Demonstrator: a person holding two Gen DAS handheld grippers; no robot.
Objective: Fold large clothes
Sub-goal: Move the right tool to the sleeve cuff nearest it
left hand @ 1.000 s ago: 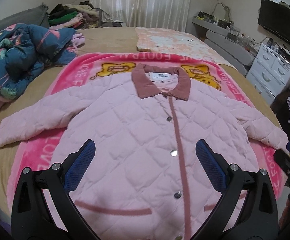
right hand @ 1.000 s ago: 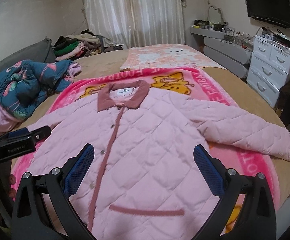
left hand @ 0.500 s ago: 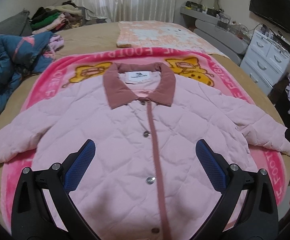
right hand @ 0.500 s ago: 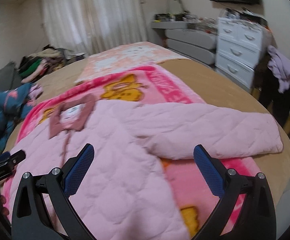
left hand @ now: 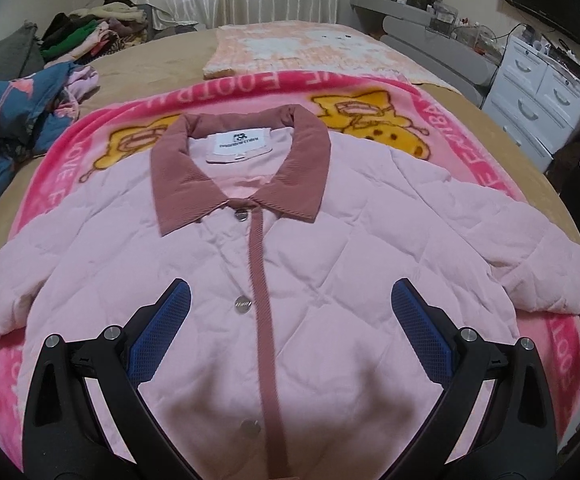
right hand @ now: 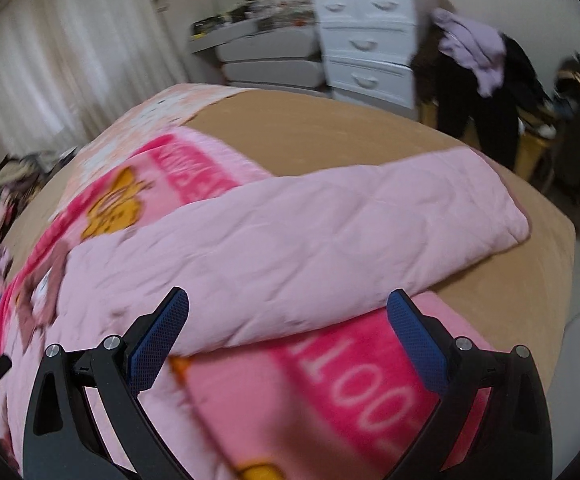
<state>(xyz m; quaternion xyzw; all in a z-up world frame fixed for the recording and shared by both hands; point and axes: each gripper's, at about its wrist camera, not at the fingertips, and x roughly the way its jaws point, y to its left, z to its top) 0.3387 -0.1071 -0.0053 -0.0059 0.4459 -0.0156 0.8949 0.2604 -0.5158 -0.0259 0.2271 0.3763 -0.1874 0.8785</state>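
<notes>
A pink quilted jacket (left hand: 329, 264) with a dusty-rose collar (left hand: 242, 172) lies face up and snapped closed on a pink cartoon blanket (left hand: 449, 120) on the bed. My left gripper (left hand: 290, 308) hovers open over the jacket's chest, straddling the button placket. In the right wrist view the jacket's sleeve (right hand: 329, 232) stretches out to the right toward the bed edge. My right gripper (right hand: 288, 320) is open just in front of that sleeve, above the blanket (right hand: 349, 392), holding nothing. The view there is motion-blurred.
A blue floral quilt (left hand: 10, 120) and a pile of clothes (left hand: 90, 28) sit at the left of the tan bed (left hand: 138, 64). A peach blanket (left hand: 301, 48) lies beyond. White drawers (right hand: 369, 48) and hanging clothes (right hand: 477, 76) stand off the right side.
My left gripper moved forward up the jacket toward the collar. My right gripper swung right, from over the jacket body to the right sleeve. Both stayed open.
</notes>
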